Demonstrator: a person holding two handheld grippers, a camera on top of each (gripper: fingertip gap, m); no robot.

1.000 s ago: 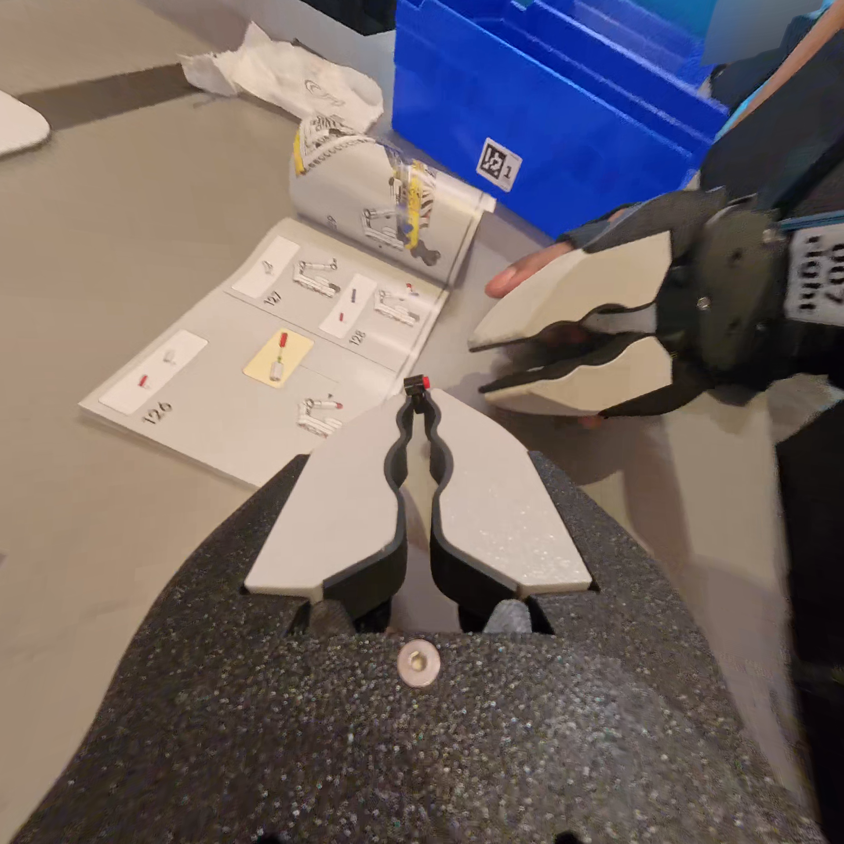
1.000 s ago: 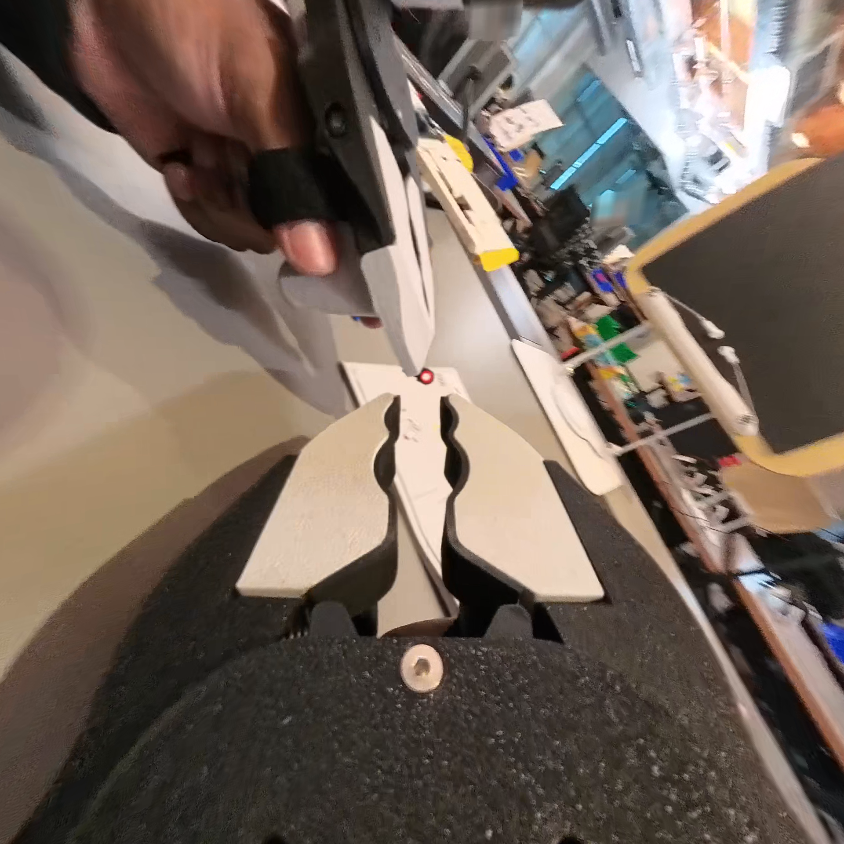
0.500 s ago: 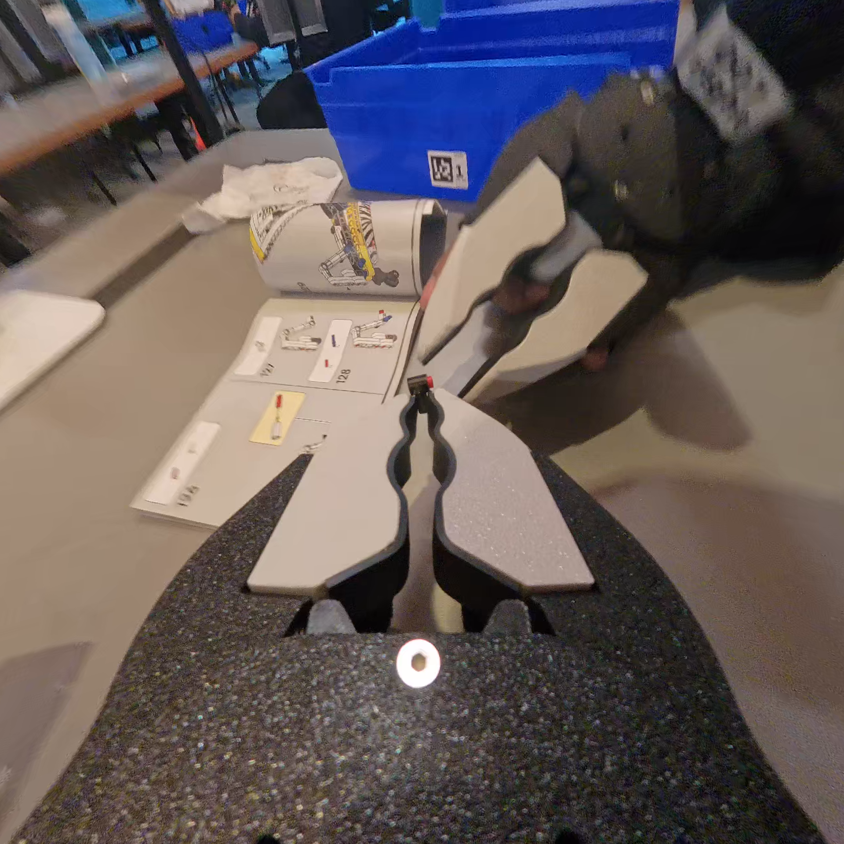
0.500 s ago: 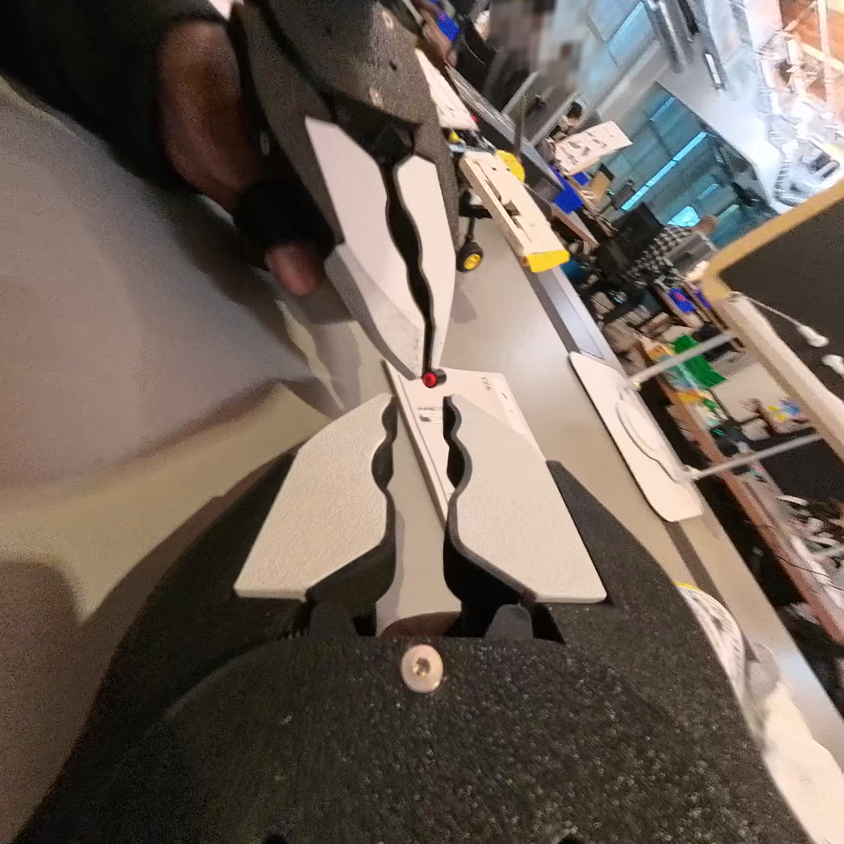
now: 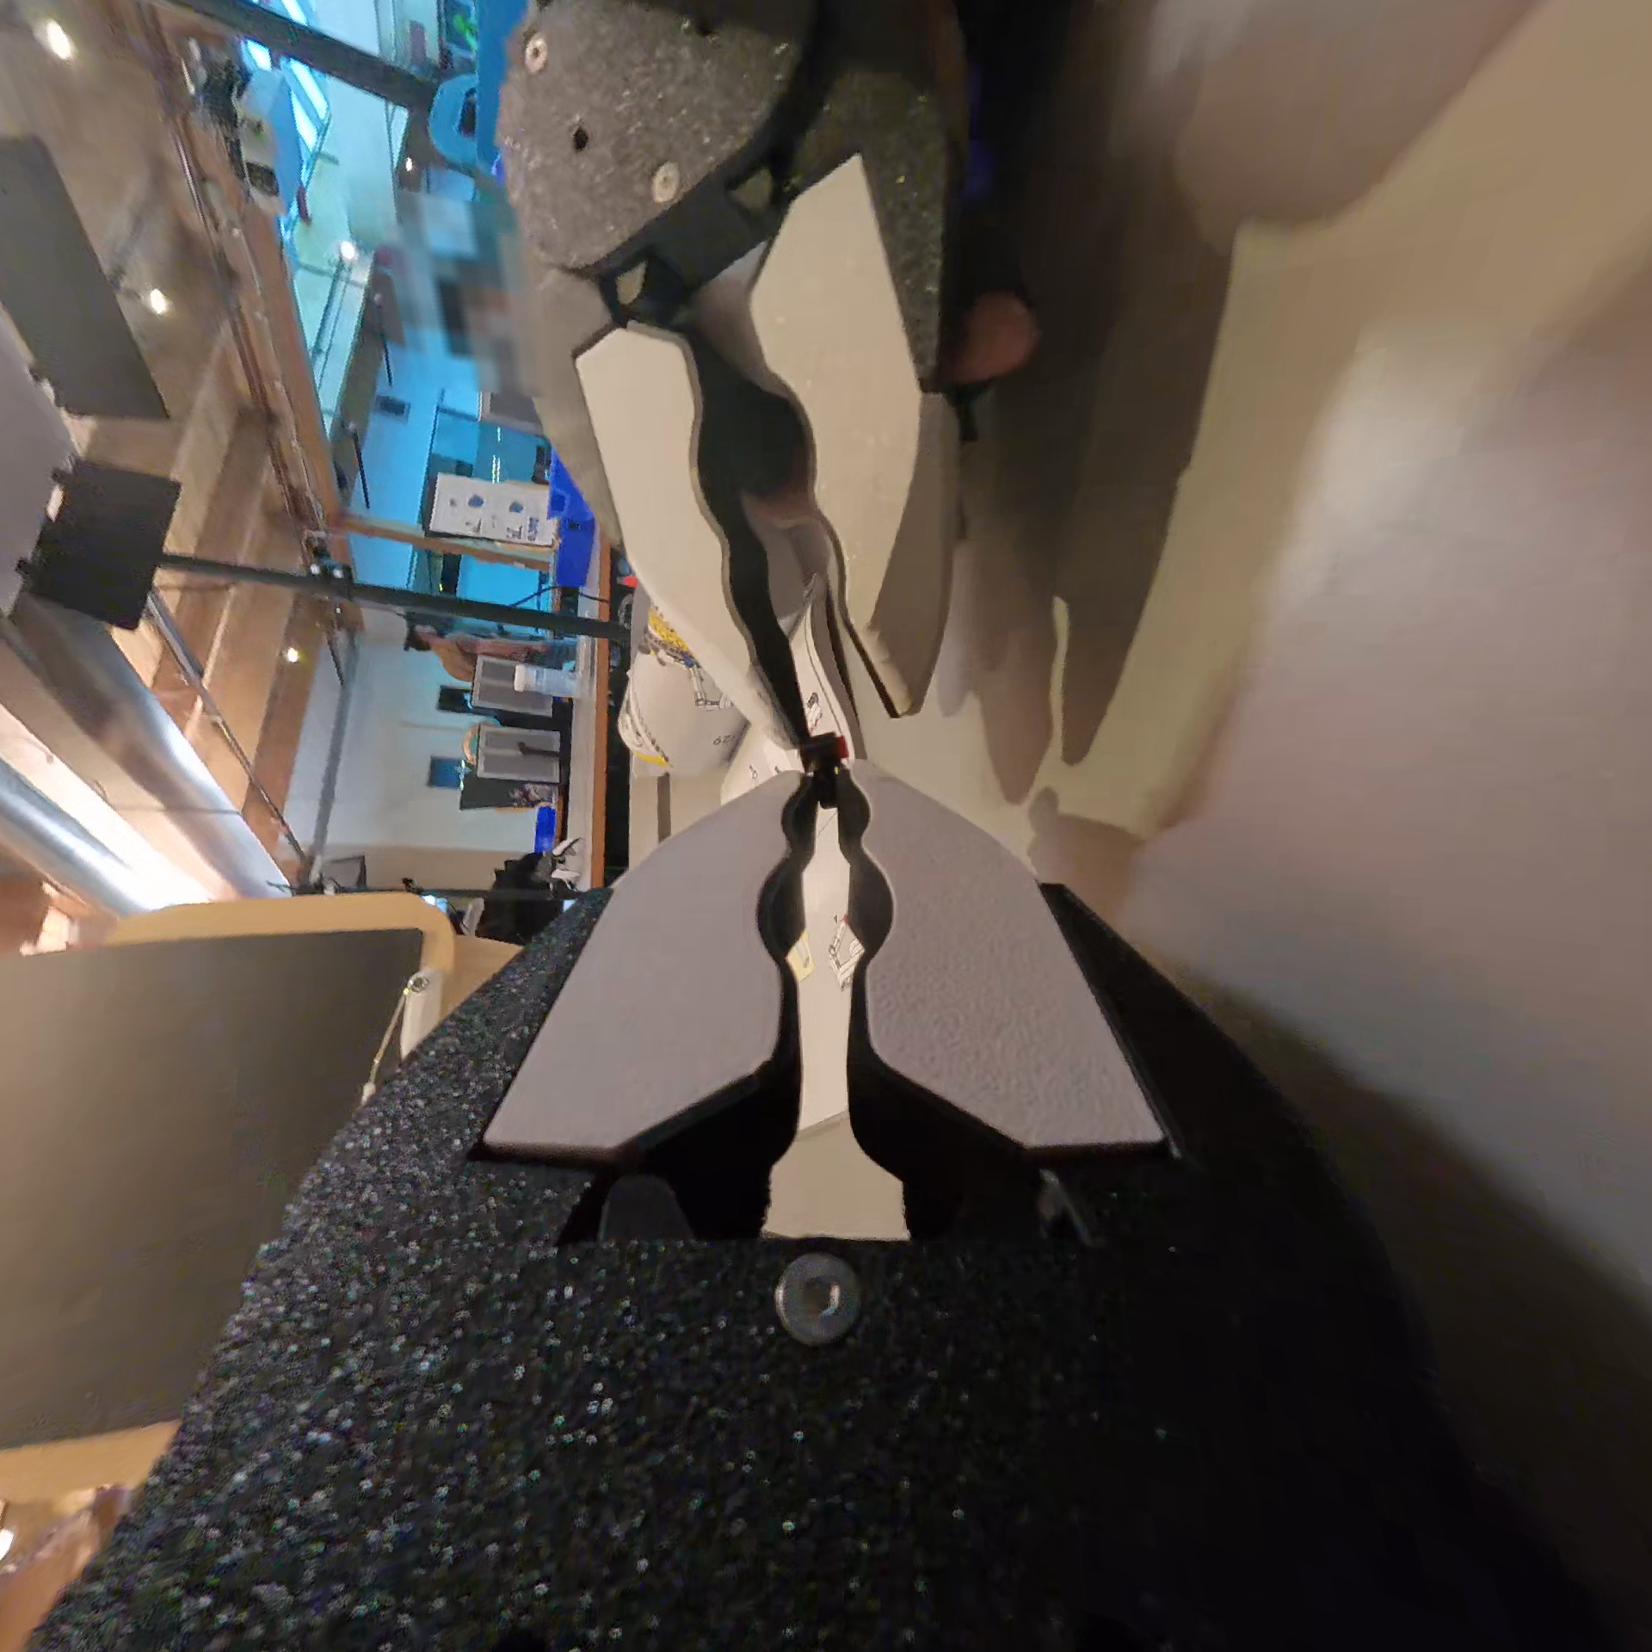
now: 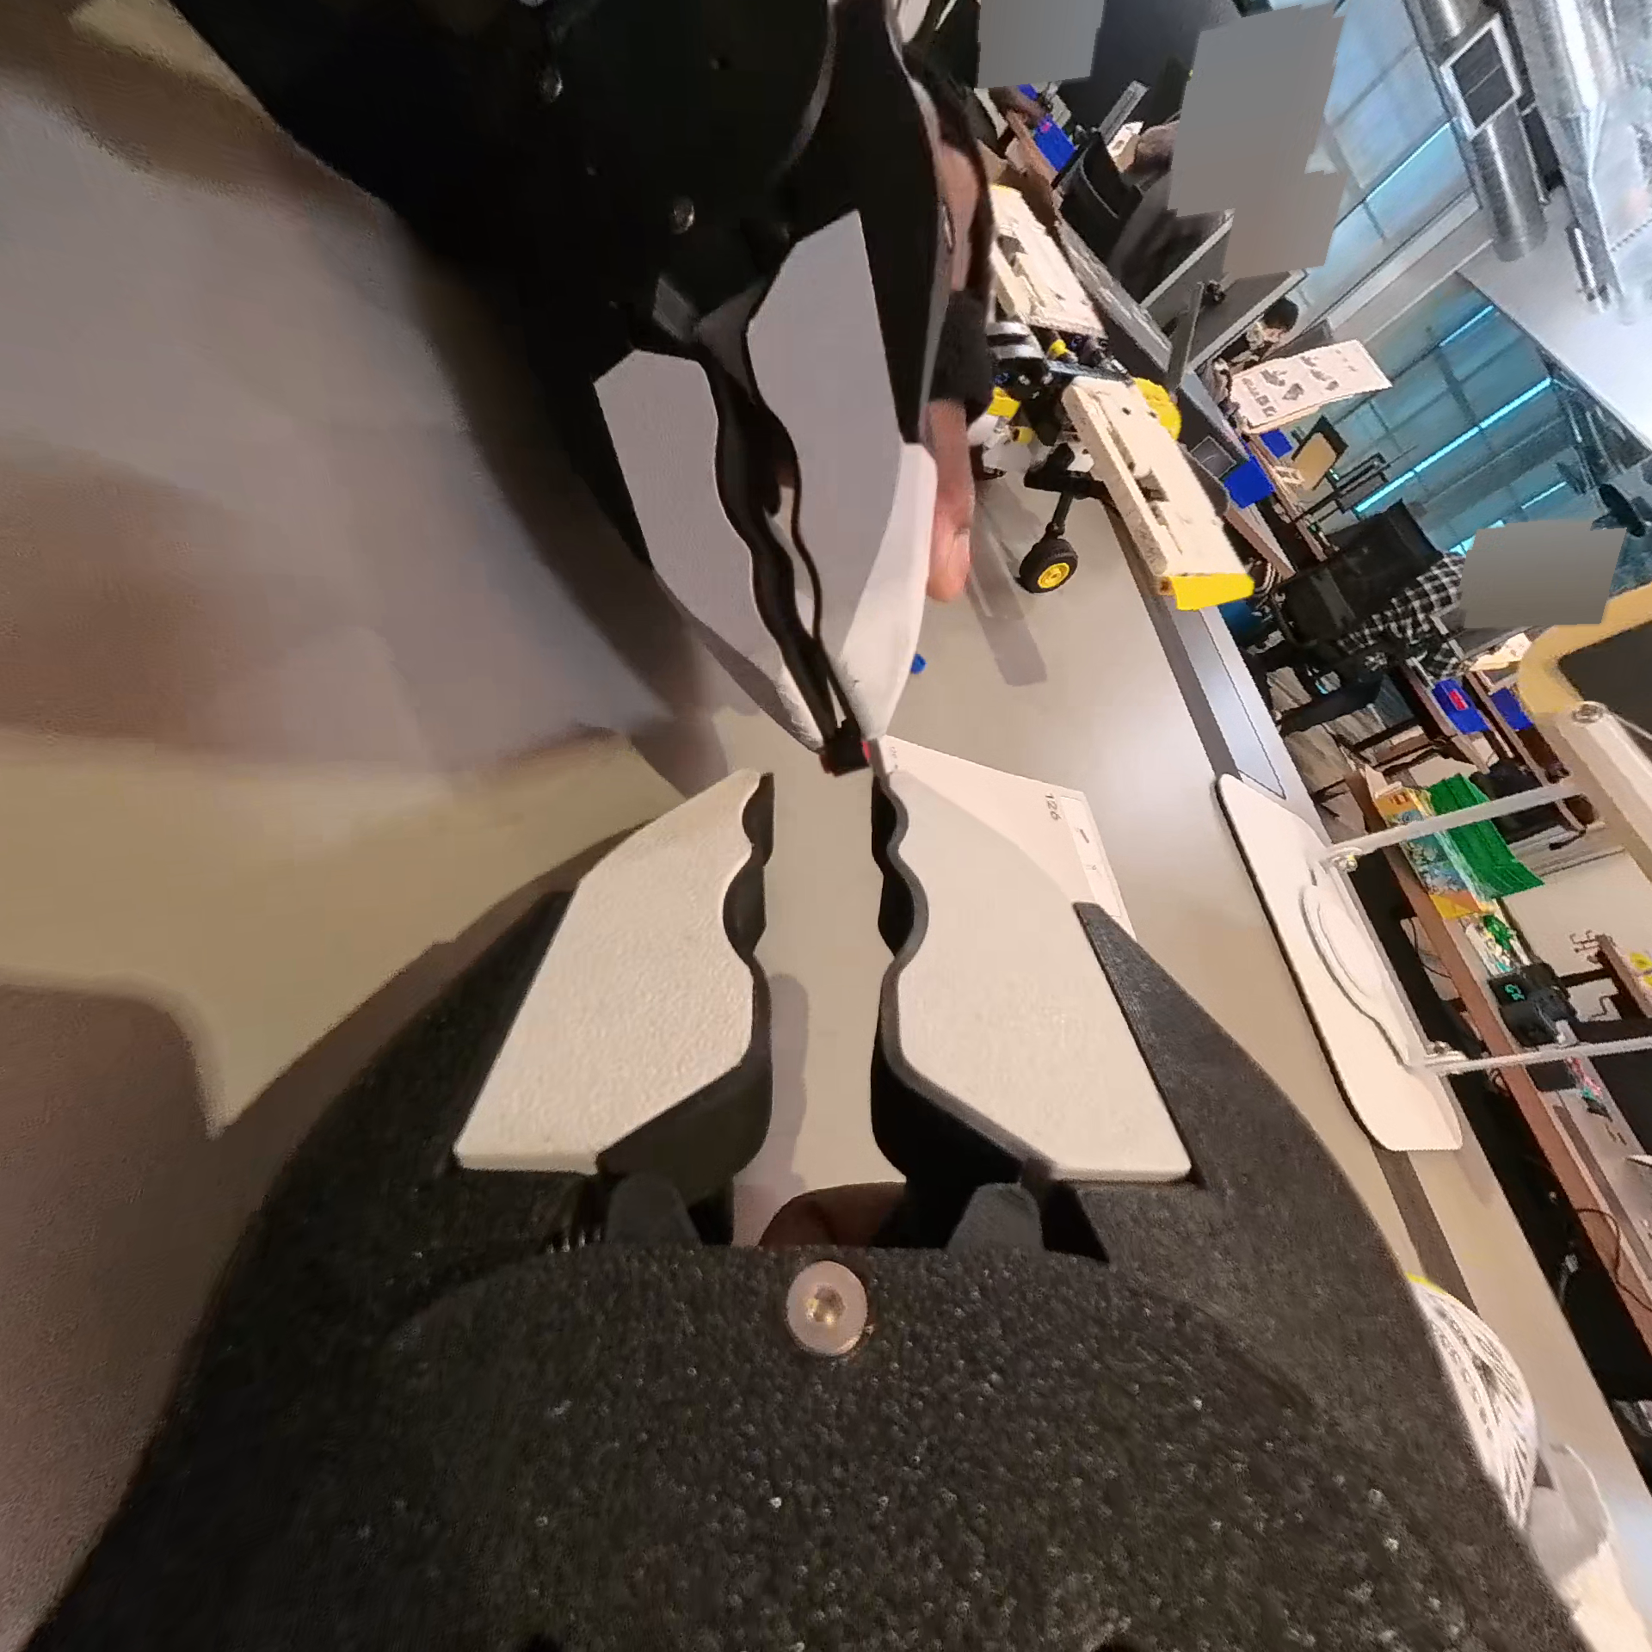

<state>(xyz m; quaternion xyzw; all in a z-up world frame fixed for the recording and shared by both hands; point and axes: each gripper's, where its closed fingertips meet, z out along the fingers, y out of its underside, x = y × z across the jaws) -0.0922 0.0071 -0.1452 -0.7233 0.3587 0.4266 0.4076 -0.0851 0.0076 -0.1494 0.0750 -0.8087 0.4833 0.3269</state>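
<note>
My left gripper [image 5: 821, 787] is shut on a small black piece with a red end [image 5: 827, 749], which sticks out past its fingertips. In the right wrist view the same piece [image 6: 849, 758] hangs from the left gripper [image 6: 836, 729], just ahead of my right gripper's tips. My right gripper [image 6: 818, 791] is open with nothing between its pads. In the left wrist view it [image 5: 845, 715] comes from above, one tip on each side of the piece, not pressing on it. An open instruction booklet [image 6: 1001, 822] lies on the table beneath both.
The booklet's curled page [image 5: 679, 706] shows behind the grippers. A white tray [image 6: 1323, 939] lies to the right on the grey table [image 6: 1117, 715]. A white and yellow brick-built vehicle [image 6: 1144, 474] stands farther back. A small blue piece [image 6: 918, 662] lies on the table. My left and right fingertips are right by each other.
Both grippers have rolled and drawn tip to tip. The left stays shut on the black and red piece. The right's jaws have opened wider, and the piece now sits at their tips.
</note>
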